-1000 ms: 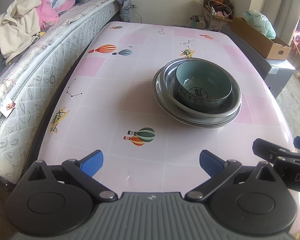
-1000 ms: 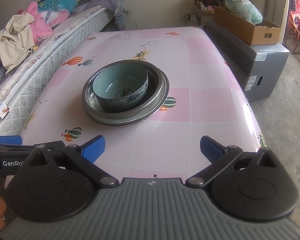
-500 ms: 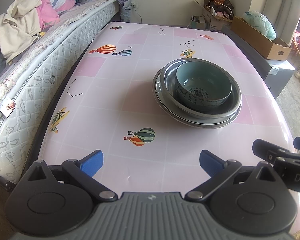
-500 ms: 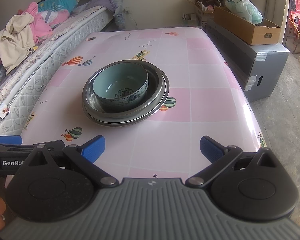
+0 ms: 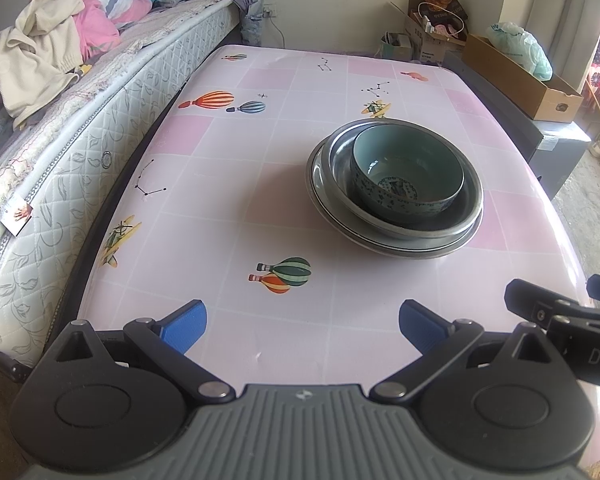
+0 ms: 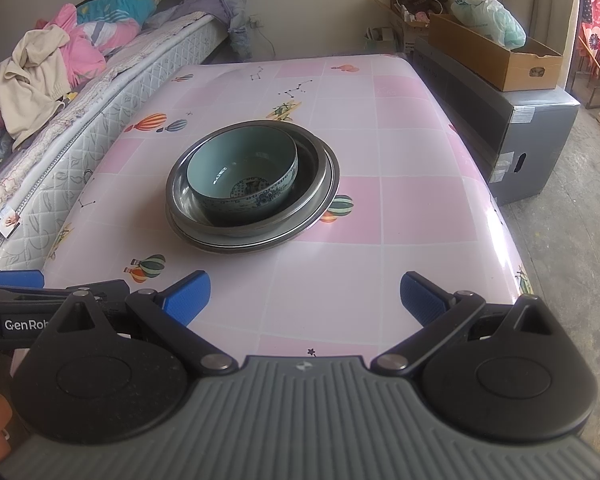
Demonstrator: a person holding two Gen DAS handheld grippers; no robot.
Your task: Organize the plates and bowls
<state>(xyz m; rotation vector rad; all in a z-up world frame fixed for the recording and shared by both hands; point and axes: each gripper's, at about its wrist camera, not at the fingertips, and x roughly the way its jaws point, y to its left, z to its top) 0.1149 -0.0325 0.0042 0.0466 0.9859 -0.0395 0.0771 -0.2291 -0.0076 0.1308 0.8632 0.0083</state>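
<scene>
While both tools are hovering over the near edge of the pink table (image 5: 228, 184), the stack of dishes is sitting well ahead of them, toward the middle of the tabletop. A teal ceramic bowl (image 5: 408, 176) with a blue pattern is nesting inside a metal bowl (image 5: 470, 204), and that metal bowl is resting on a wider metal plate (image 5: 320, 196) whose rim is showing beneath it. The teal bowl is leaning toward the near side of the metal bowl rather than sitting centred.

The left gripper (image 5: 302, 322) is pointing at the stack from the near left, its blue-padded fingers (image 5: 186, 322) standing wide apart with nothing between them. The right gripper (image 6: 305, 296) is likewise facing the stack from the near right, its fingers (image 6: 420, 300) spread apart and holding nothing. Neither is touching the dishes. Each tool is showing at the edge of the other's view, so the two are lying just beside each other.

A printed balloon (image 5: 284, 274) is lying on the cloth between the stack and the left gripper. A mattress (image 5: 72, 168) heaped with clothes is running along the far-left side of the stack, and a cardboard box (image 6: 496, 56) is sitting on a grey cabinet to the stack's far right.
</scene>
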